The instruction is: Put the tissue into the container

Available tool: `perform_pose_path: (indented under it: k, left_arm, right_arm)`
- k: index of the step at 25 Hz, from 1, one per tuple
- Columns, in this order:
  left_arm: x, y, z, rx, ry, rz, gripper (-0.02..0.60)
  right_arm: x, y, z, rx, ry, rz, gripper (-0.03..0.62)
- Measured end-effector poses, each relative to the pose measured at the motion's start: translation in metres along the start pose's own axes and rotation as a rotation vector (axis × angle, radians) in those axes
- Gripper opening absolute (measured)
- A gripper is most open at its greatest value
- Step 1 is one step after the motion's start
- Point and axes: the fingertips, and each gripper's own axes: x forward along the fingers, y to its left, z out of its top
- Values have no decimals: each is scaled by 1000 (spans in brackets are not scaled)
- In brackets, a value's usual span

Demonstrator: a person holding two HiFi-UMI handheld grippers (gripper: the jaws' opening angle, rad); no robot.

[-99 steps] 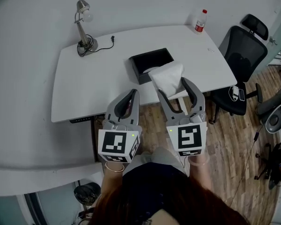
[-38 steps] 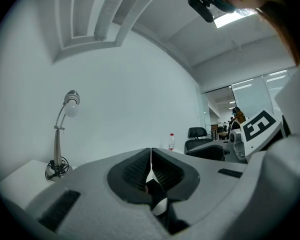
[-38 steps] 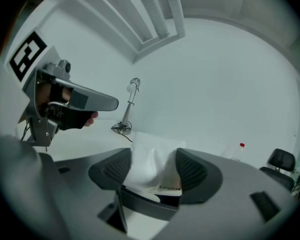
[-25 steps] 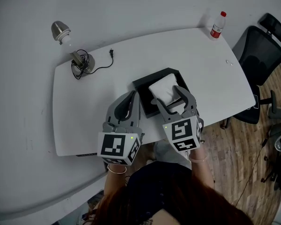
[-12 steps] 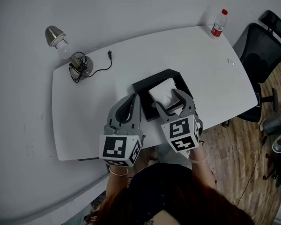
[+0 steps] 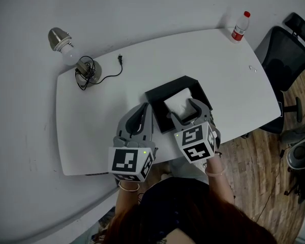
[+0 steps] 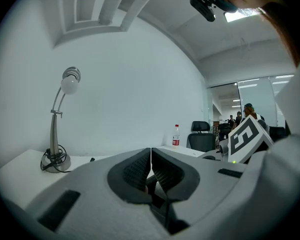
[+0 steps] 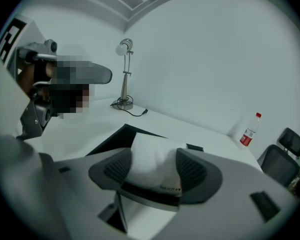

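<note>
Right gripper (image 6: 184, 109) is clamped on the tissue (image 8: 152, 156), a soft white pack squeezed between the two dark pads, and we've got it right at the open black container (image 6: 156, 94) in the middle of the white table (image 6: 208, 55). From the head view the pack overlaps the inside of the box, on the side nearer us, but we can't tell if it's touching the bottom or just hanging in there. Left gripper (image 7: 151, 160) is closed up tight with nothing in it, jaws pressed together. It sits just beside the container's near left corner, over the table's front edge. Further back on our left there's a desk lamp (image 6: 66, 46) with its cord (image 6: 108, 71) trailing on the tabletop. A red-capped bottle (image 6: 239, 27) stands at the far right corner, and a black office chair (image 6: 287, 55) is off past the right end of the table on the wood floor (image 6: 254, 151).
</note>
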Motion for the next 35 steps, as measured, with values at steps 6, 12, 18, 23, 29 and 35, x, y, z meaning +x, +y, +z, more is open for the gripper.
perform_pose_path:
  k: [6, 12, 18, 23, 29, 35]
  left_arm:
    - [3, 5, -3, -9, 5, -1, 28]
    - [5, 9, -4, -18, 9, 3, 28]
    - [6, 16, -6, -25, 11, 17, 28]
    - [9, 15, -7, -24, 15, 12, 28]
    - [8, 10, -7, -21, 17, 8, 28]
    - [1, 10, -6, -18, 19, 18, 28]
  right_arm:
    - [8, 2, -5, 5, 62, 23, 301]
    - [16, 6, -10, -4, 127, 59, 301]
    - [22, 8, -16, -14, 160, 77, 301]
    - [25, 8, -18, -7, 182, 94, 301]
    - [26, 9, -20, -2, 195, 104, 302]
    - [24, 7, -18, -5, 185, 93, 301]
